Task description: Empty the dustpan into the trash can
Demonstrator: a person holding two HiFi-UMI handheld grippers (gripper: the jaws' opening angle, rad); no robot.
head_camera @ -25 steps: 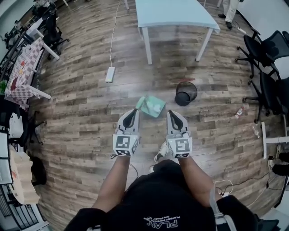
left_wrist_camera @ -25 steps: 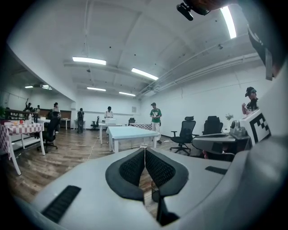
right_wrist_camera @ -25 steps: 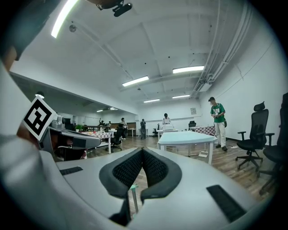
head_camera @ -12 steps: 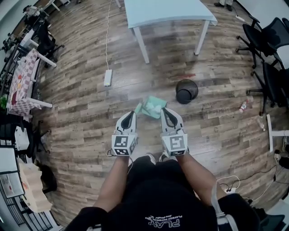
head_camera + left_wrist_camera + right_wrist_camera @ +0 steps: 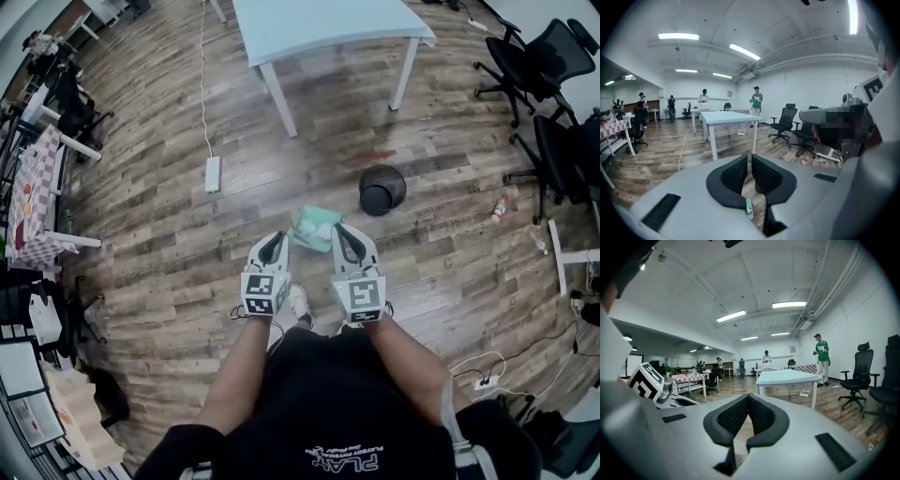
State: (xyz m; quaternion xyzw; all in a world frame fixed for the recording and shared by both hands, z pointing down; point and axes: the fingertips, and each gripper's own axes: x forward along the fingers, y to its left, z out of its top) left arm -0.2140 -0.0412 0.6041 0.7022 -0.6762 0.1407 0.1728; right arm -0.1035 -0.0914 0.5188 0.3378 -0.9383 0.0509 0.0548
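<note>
The green dustpan [image 5: 314,228] lies on the wooden floor just ahead of both grippers. A black trash can [image 5: 382,190] stands on the floor to its right and a little farther off. My left gripper [image 5: 278,236] is shut and empty, its tips at the dustpan's left edge. My right gripper [image 5: 338,230] is also shut and empty, at the dustpan's right edge. Whether either touches the pan I cannot tell. In the left gripper view the jaws [image 5: 750,157] meet, and a green sliver [image 5: 748,208] shows beneath them. The right gripper view shows its jaws [image 5: 748,397] closed too.
A light blue table [image 5: 319,23] stands beyond the can. A white power strip [image 5: 213,174] with its cord lies to the left, office chairs [image 5: 534,56] and a bottle [image 5: 499,208] to the right. A checkered table [image 5: 23,202] stands at the far left. People stand far back [image 5: 756,101].
Both grippers have moved forward and lower toward the dustpan, which now lies between their tips. Both stayed shut. The trash can appears nearer.
</note>
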